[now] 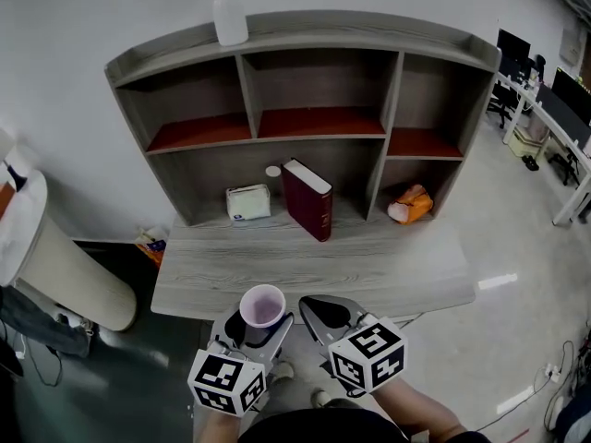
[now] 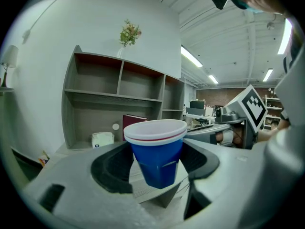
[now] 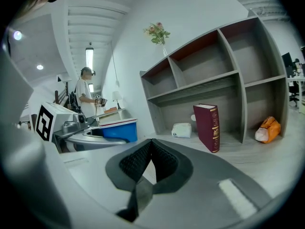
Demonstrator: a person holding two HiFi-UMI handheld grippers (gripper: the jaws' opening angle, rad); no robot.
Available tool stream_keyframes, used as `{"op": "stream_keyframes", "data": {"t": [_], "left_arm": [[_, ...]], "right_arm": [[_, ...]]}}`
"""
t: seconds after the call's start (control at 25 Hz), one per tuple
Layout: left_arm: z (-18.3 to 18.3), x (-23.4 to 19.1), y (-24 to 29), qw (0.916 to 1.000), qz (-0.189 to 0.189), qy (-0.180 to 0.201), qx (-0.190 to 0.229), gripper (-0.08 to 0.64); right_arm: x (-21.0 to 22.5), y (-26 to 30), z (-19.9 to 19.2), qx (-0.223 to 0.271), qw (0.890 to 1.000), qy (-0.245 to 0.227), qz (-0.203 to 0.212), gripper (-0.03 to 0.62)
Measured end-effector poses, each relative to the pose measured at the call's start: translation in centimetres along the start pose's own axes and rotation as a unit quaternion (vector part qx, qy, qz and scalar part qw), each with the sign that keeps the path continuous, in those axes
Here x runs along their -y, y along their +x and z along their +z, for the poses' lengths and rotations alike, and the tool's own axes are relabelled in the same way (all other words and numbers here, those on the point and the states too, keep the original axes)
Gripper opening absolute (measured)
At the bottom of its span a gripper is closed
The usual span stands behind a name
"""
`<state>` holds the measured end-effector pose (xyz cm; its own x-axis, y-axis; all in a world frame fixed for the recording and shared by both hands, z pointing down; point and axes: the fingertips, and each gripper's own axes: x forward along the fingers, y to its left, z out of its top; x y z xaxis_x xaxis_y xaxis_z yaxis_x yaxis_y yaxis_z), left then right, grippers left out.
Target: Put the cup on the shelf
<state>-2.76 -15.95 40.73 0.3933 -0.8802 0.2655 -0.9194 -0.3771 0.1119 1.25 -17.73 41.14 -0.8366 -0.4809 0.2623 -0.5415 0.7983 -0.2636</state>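
A blue cup with a white rim and a thin red line stands upright between the jaws of my left gripper, which is shut on it. From the head view the cup shows its pale inside, held in front of the desk's near edge by the left gripper. My right gripper hovers just right of it, shut and holding nothing. In the right gripper view its gripper has both pads together, and the cup sits at the left. The grey shelf stands at the back of the desk.
On the grey desk, under the shelf, are a dark red book, a white tissue pack, a small white disc and an orange bag. A white vase tops the shelf. Office desks stand far right.
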Motion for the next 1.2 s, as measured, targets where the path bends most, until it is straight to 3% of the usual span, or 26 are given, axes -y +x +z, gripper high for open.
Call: {"op": "stream_keyframes", "data": {"t": [0.4,0.76,1.2], "left_arm": [[2.5,-3.2,3.4,0.9997,-0.024,0.007,0.006,0.295],[7.2,-9.6,6.6,0.9992,-0.031,0.009,0.023,0.295],[13.5,-15.9,10.2,0.997,-0.048,0.048,0.038,0.295]], "right_arm": [[2.3,3.0,3.5,0.014,1.0,-0.006,-0.008,0.002],[4.1,9.0,7.5,0.015,1.0,-0.008,-0.002,0.002],[6.0,14.9,12.1,0.01,1.0,-0.017,-0.007,0.002]]}}
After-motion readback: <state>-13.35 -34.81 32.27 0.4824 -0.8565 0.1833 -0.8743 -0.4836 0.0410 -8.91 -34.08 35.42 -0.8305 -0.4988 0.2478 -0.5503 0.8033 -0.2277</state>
